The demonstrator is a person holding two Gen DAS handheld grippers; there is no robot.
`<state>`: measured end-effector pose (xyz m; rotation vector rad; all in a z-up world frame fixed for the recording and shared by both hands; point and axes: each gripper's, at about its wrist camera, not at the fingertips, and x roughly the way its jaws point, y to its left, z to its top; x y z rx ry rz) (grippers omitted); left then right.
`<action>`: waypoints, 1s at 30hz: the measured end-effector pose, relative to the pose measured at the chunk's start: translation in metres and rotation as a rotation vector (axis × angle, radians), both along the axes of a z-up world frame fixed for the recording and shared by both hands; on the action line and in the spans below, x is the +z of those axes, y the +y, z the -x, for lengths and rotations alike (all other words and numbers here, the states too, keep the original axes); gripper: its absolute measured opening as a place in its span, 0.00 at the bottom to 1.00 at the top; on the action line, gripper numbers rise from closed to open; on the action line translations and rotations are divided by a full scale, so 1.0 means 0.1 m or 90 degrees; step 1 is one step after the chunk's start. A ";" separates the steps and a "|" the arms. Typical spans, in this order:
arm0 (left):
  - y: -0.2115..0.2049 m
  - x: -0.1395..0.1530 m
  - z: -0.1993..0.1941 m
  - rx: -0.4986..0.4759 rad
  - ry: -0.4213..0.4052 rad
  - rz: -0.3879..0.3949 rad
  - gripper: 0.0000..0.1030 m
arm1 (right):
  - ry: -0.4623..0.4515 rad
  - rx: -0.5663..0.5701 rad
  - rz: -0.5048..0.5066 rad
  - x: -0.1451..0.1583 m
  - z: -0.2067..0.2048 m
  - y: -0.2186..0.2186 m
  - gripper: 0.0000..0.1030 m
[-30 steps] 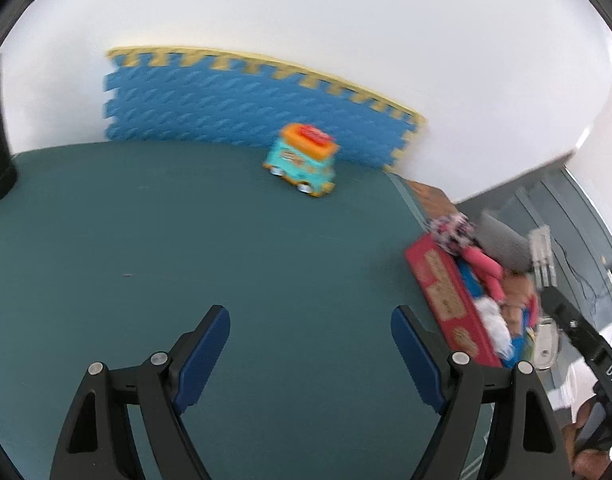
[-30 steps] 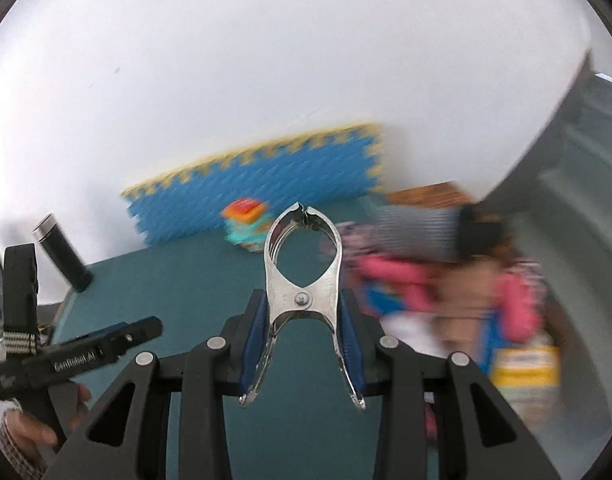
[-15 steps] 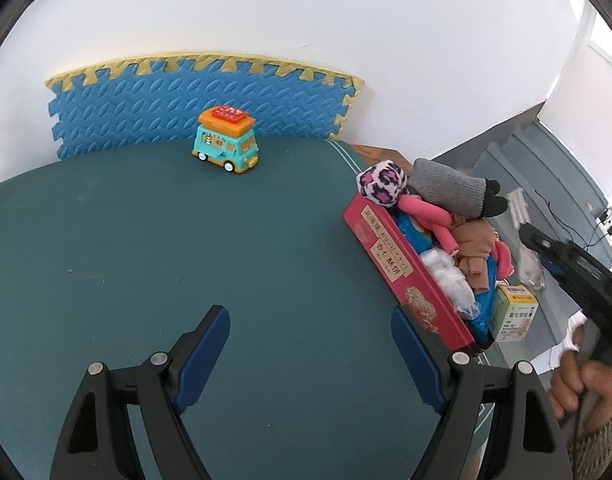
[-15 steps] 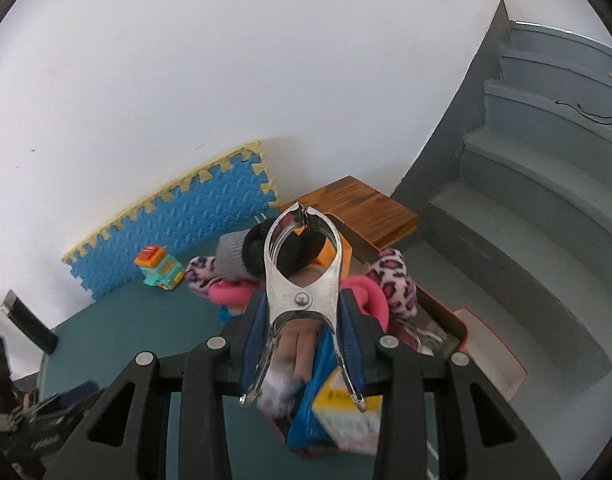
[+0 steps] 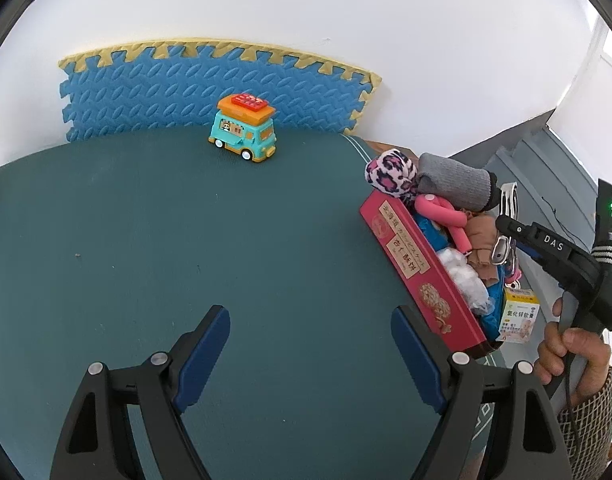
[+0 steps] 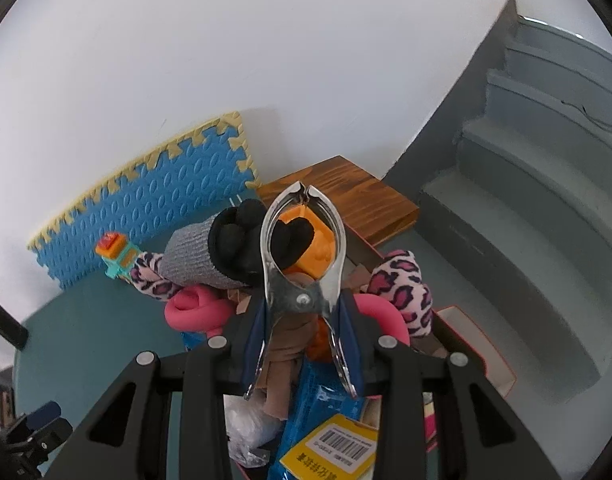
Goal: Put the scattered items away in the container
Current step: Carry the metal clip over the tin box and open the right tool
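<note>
Steel spring clamp (image 6: 304, 280), pinched between the narrowly set jaws of the right gripper (image 6: 304, 344), has swung from over the table to above the crowded red box (image 5: 418, 264), ready to drop. The left gripper (image 5: 310, 344) stands wide open and empty; the toy van (image 5: 244, 130) remains out near the foam mat.

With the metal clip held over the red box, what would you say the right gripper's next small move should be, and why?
Probably lower a little and open the jaws. The right gripper is shut on the metal clip, which hangs above the piled contents of the red box, so it should drop inside. The toy van still sits out on the mat for the open, empty left gripper.
</note>
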<state>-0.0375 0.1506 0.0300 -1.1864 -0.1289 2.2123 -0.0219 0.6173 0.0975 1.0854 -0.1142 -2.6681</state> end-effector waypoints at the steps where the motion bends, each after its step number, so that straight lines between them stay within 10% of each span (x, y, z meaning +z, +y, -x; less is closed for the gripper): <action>1: 0.00 0.01 0.00 0.000 0.002 0.000 0.82 | 0.001 0.004 -0.004 0.01 -0.02 -0.01 0.38; 7: 0.01 0.04 -0.01 0.001 0.006 0.005 0.82 | 0.066 0.005 -0.038 0.14 -0.30 -0.05 0.77; 30: 0.94 0.75 -0.63 -0.100 0.113 0.126 0.82 | -0.009 0.034 -0.051 0.25 -1.24 0.62 0.86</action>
